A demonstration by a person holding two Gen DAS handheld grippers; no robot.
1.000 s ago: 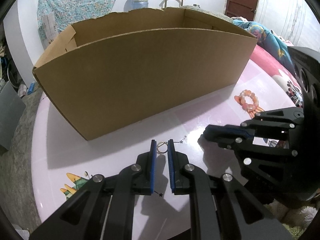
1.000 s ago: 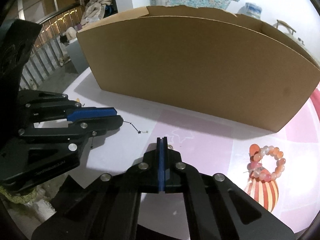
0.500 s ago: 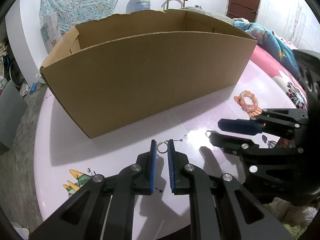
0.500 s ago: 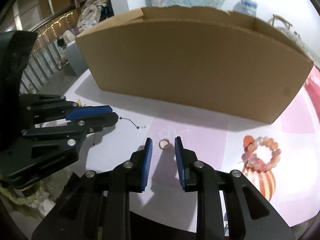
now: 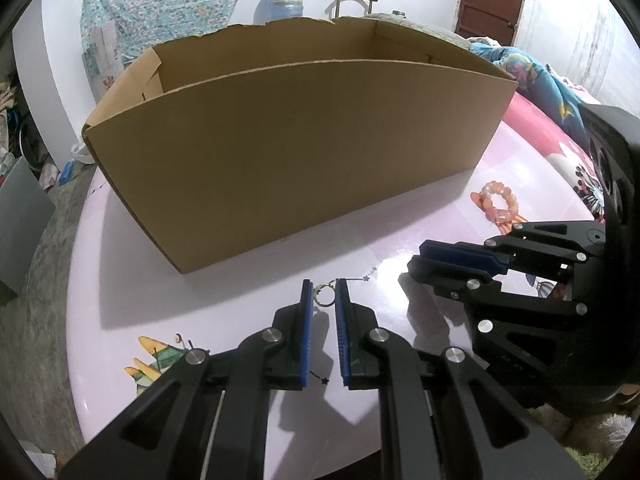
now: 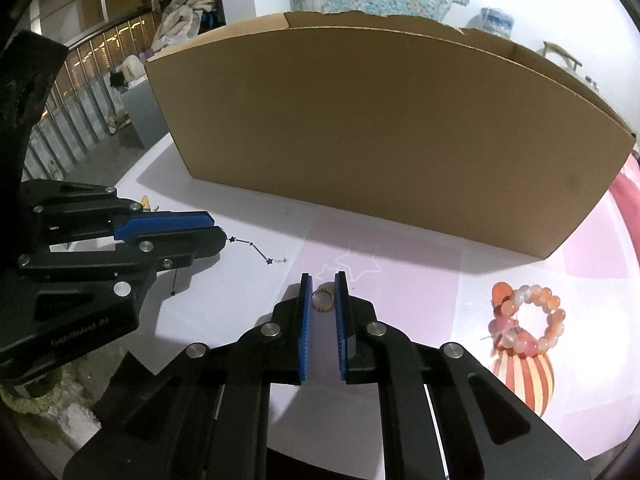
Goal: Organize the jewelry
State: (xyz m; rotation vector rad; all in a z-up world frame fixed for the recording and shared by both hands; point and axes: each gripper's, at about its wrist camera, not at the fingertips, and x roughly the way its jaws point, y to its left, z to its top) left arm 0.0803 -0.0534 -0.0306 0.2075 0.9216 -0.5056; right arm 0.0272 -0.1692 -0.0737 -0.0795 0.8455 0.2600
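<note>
A small gold ring (image 6: 322, 300) lies on the table between the blue pads of my right gripper (image 6: 323, 295), whose jaws stand a little apart around it. A second small ring (image 5: 324, 294) sits between the pads of my left gripper (image 5: 323, 294), also slightly apart. I cannot tell whether either pair of pads touches its ring. An orange and pink bead bracelet (image 6: 527, 320) lies to the right; it also shows in the left wrist view (image 5: 498, 201). A large open cardboard box (image 5: 296, 148) stands behind.
The round table (image 5: 120, 280) has a pink and white printed cover with a thin star pattern (image 6: 256, 250) and a striped balloon print (image 6: 524, 376). Its left edge drops to a grey floor. Railings and clutter lie beyond.
My right gripper, shut a second ago, has opened and now frames the gold ring. Both grippers have drawn back a little from the box. My left gripper keeps its narrow gap.
</note>
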